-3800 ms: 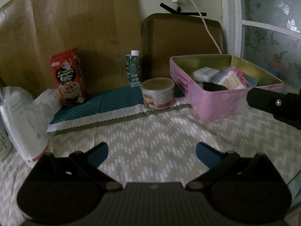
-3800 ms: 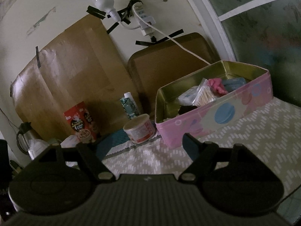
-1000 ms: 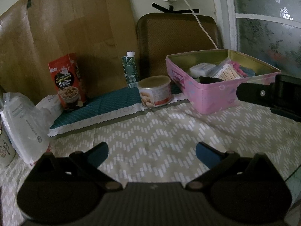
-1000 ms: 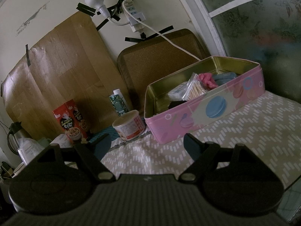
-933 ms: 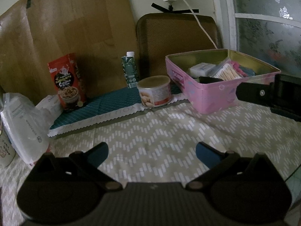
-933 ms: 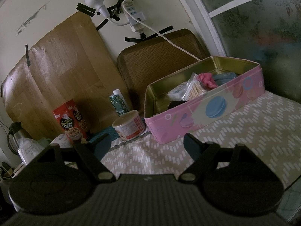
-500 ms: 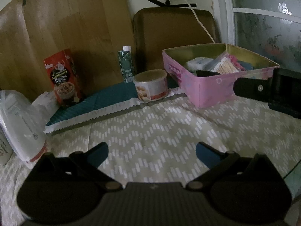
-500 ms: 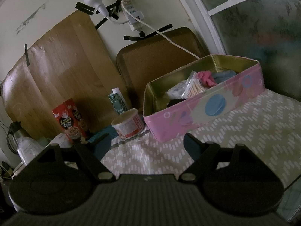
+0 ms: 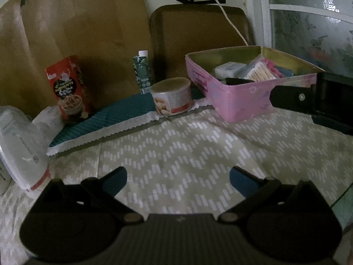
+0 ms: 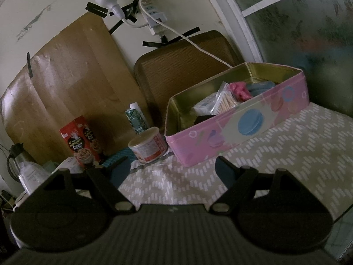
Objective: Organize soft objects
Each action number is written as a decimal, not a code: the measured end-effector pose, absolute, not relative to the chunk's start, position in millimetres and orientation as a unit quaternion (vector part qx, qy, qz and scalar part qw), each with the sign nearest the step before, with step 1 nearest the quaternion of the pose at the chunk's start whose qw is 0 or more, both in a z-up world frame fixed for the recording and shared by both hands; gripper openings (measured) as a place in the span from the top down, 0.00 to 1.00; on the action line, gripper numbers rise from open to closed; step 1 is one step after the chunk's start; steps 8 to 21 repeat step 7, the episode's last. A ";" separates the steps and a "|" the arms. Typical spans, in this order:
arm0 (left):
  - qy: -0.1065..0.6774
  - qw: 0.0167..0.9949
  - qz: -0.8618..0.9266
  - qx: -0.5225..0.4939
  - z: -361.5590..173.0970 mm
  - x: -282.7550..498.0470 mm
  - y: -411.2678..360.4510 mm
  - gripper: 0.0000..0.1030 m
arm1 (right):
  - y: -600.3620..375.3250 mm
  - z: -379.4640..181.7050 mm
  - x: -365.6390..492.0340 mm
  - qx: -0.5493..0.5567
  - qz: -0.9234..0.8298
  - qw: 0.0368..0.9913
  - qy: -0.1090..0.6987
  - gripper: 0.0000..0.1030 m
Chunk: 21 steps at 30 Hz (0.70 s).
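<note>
A pink tin box (image 9: 242,101) stands at the back right of the patterned tablecloth; it also shows in the right wrist view (image 10: 238,132). Inside it lie a bag of cotton swabs (image 10: 225,101), a pink soft item (image 10: 239,89), a blue soft item (image 10: 260,87), a white packet (image 9: 229,68) and a dark object (image 10: 204,119). My left gripper (image 9: 178,176) is open and empty, low over the cloth. My right gripper (image 10: 169,169) is open and empty in front of the box; its body shows at the right edge of the left wrist view.
A round food can (image 9: 172,96), a green drink carton (image 9: 142,72) and a red cereal box (image 9: 67,88) stand behind on a teal mat (image 9: 114,119). White plastic bags (image 9: 19,141) lie at the left. A wall, boards and a power cable are behind.
Both grippers have drawn back slightly from the box and stay open. The left view shifted a little lower and leftward. Nothing on the table moved.
</note>
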<state>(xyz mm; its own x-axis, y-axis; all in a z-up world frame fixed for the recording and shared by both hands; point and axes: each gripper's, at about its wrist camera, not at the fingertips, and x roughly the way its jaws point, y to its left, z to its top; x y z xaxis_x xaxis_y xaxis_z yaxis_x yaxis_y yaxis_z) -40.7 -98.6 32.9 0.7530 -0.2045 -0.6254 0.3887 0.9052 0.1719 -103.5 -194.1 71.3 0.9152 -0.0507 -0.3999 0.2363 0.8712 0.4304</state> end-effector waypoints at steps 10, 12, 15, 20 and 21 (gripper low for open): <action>0.315 0.921 -0.190 0.130 32.7 -39.1 -97.0 0.00 | -192.5 69.9 -103.8 0.234 -0.077 0.950 0.189 0.16; 0.315 0.921 -0.190 0.130 32.7 -39.1 -97.0 0.00 | -192.5 69.9 -103.8 0.234 -0.077 0.950 0.189 0.16; 0.315 0.921 -0.190 0.130 32.7 -39.1 -97.0 0.00 | -192.5 69.9 -103.8 0.234 -0.077 0.950 0.189 0.16; 0.315 0.921 -0.190 0.130 32.7 -39.1 -97.0 0.00 | -192.5 69.9 -103.8 0.234 -0.077 0.950 0.189 0.16; 0.315 0.921 -0.190 0.130 32.7 -39.1 -97.0 0.00 | -192.5 69.9 -103.8 0.234 -0.077 0.950 0.189 0.16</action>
